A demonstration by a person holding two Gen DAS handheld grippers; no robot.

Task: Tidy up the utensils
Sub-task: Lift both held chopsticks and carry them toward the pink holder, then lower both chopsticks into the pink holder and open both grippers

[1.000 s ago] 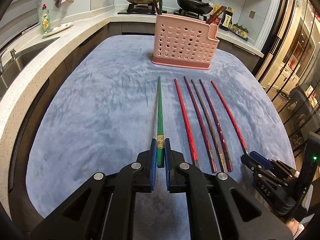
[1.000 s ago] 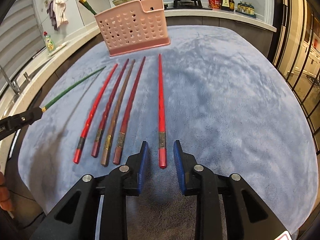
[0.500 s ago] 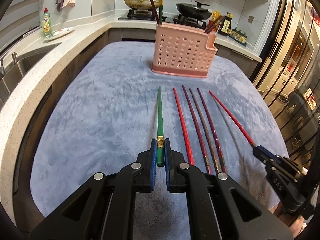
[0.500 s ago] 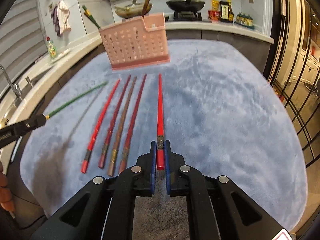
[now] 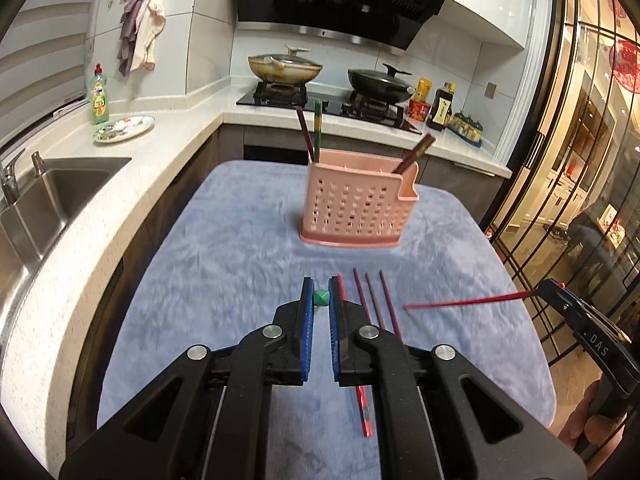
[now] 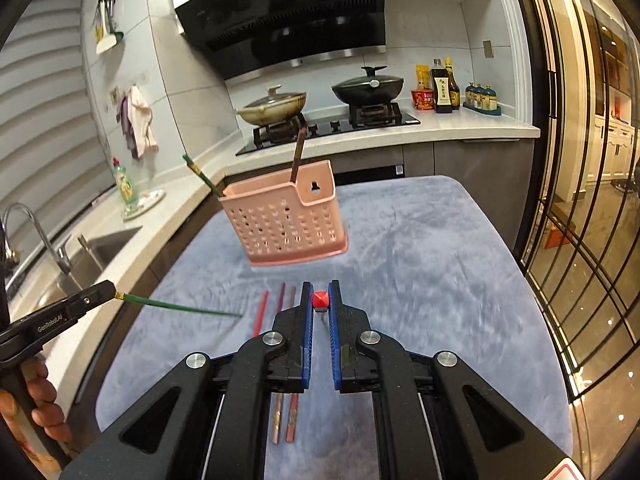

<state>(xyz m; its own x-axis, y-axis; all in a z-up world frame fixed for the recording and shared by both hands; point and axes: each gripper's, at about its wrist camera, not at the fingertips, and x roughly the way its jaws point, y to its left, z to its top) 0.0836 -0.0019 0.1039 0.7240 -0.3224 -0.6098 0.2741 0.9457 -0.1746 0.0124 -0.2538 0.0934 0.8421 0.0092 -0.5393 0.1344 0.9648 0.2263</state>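
Steel sink and pale speckled counter border the scene on the left; between them and the glass doors on the right lies the table under a soft grey-blue plush cloth.

The left gripper is clamped on the thin green chopstick near its end, so the stick is carried off the cloth, roughly level. To its right, four red and brown chopsticks lie side by side on the cloth, not yet picked up. Further right, the right gripper is pressed together on the bright red chopstick — held in the same way, by the end.

The pink perforated plastic utensil holder stands upright near the far edge of the table, with a few sticks already inside it. It is judged that both sticks are held by the ends so that the free tips can be lowered into the open top.

Open cloth is left between the grippers and the holder — room enough for an approach. The two long sticks point toward each other, so care is needed.
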